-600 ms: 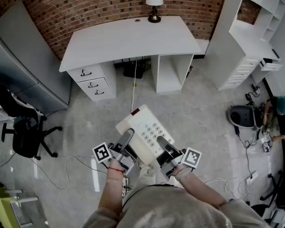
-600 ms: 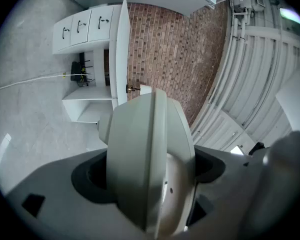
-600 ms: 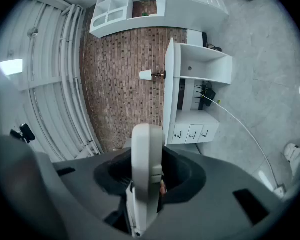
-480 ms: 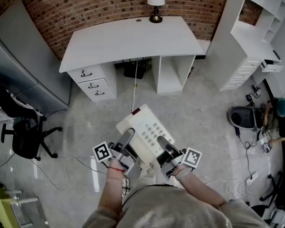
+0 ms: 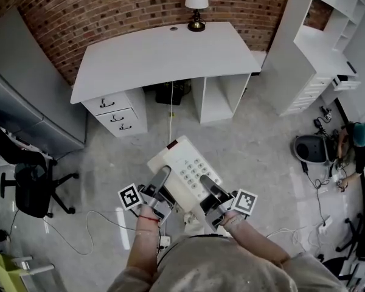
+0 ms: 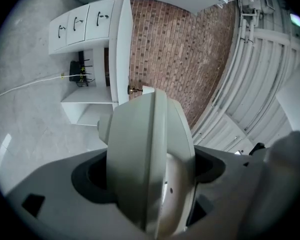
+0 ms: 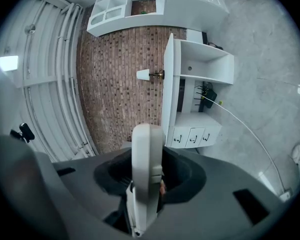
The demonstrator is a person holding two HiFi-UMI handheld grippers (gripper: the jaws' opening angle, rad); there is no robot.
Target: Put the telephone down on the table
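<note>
a brick wall (image 5: 109,5) backs a white table (image 5: 164,53) across the grey floor (image 5: 261,145). the white telephone (image 5: 184,174) is held in the air over the floor, well short of the table. the left claw (image 5: 160,181), spread wide, clamps its thick handset side. the right claw (image 5: 208,187), set narrower, pinches its thin edge.

In the head view the desk (image 5: 164,53) now looks a little larger, and its front edge lies nearer to the telephone (image 5: 184,172). The black office chair (image 5: 27,187) has shifted toward the left border and a little lower.
</note>
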